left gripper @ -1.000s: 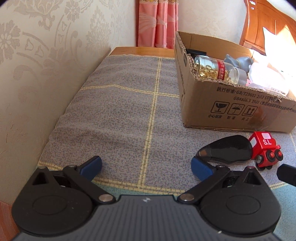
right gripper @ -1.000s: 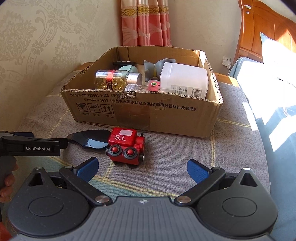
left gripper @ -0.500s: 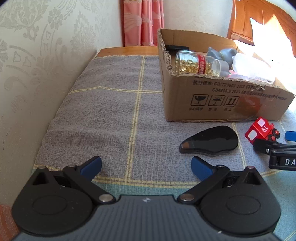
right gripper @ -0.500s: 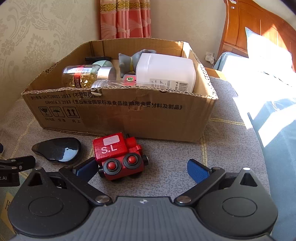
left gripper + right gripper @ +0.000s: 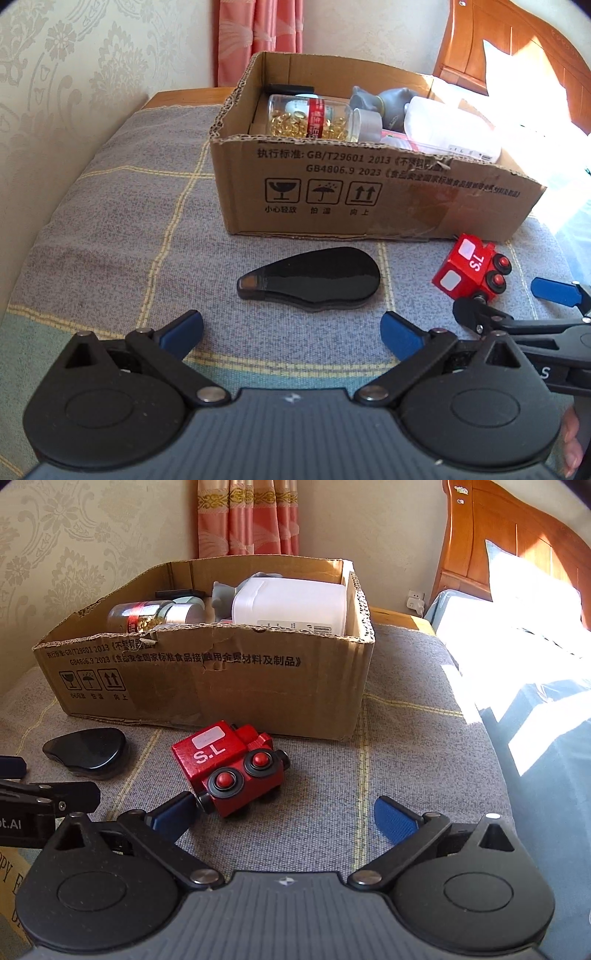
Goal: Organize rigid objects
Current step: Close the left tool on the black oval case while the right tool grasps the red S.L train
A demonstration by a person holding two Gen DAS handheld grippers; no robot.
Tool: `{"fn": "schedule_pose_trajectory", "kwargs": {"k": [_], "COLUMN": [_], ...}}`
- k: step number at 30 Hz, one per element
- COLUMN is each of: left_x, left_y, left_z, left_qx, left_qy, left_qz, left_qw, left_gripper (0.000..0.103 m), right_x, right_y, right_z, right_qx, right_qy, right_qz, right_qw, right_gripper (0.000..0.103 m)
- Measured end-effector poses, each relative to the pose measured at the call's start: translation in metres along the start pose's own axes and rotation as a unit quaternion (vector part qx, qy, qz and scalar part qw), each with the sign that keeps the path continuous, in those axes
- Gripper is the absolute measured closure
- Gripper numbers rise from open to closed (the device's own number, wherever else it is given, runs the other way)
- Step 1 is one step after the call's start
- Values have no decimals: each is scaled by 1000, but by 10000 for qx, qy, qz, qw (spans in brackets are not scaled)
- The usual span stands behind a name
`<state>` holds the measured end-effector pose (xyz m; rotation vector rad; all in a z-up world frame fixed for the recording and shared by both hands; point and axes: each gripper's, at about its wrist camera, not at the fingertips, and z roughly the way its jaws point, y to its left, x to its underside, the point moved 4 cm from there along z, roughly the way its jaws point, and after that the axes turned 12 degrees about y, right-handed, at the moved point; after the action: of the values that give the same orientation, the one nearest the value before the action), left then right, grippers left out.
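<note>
A flat black teardrop-shaped piece (image 5: 314, 280) lies on the grey checked cloth just ahead of my open left gripper (image 5: 291, 332); it also shows in the right wrist view (image 5: 86, 751). A red toy train marked S.L (image 5: 231, 766) lies in front of the cardboard box (image 5: 229, 686), between and just ahead of the open fingers of my right gripper (image 5: 284, 816); its left fingertip (image 5: 173, 814) is beside the train's wheel. The train also shows in the left wrist view (image 5: 472, 271). Both grippers are empty.
The box (image 5: 369, 192) holds a bottle of golden capsules (image 5: 314, 118), a grey figure (image 5: 225, 594), a white plastic container (image 5: 291, 603) and a small black item. A wall runs on the left, a curtain behind, a wooden headboard (image 5: 517, 546) and bedding on the right.
Both grippers moved forward and to the right: the black piece now sits centred before the left gripper, and the train is closer, between the right gripper's fingers. Nothing was grasped.
</note>
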<state>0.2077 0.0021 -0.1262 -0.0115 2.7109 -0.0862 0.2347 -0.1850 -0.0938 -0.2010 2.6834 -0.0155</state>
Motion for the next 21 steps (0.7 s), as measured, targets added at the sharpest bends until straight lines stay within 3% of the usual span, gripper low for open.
{"fn": "schedule_pose_trajectory", "kwargs": {"k": [5, 10, 16, 21], "left_x": [1, -2, -8, -8], "left_y": [-2, -14, -26, -27], "left_z": [2, 7, 12, 11], "left_qx": [-167, -405, -424, -394], "left_qy": [-214, -250, -337, -473], "left_qz": [-353, -222, -245, -154], "left_qw": [9990, 9986, 9982, 9980], "left_gripper": [2, 2, 2, 10], "right_x": [1, 4, 9, 11], "right_y": [-8, -12, -12, -10], "right_z": [0, -2, -4, -5], "right_qx": [-29, -165, -199, -238], "right_qy": [-12, -48, -170, -202], "right_qz": [-42, -295, -366, -422], "right_qw": [10000, 9994, 9990, 9986], "right_gripper": [0, 0, 0, 0]}}
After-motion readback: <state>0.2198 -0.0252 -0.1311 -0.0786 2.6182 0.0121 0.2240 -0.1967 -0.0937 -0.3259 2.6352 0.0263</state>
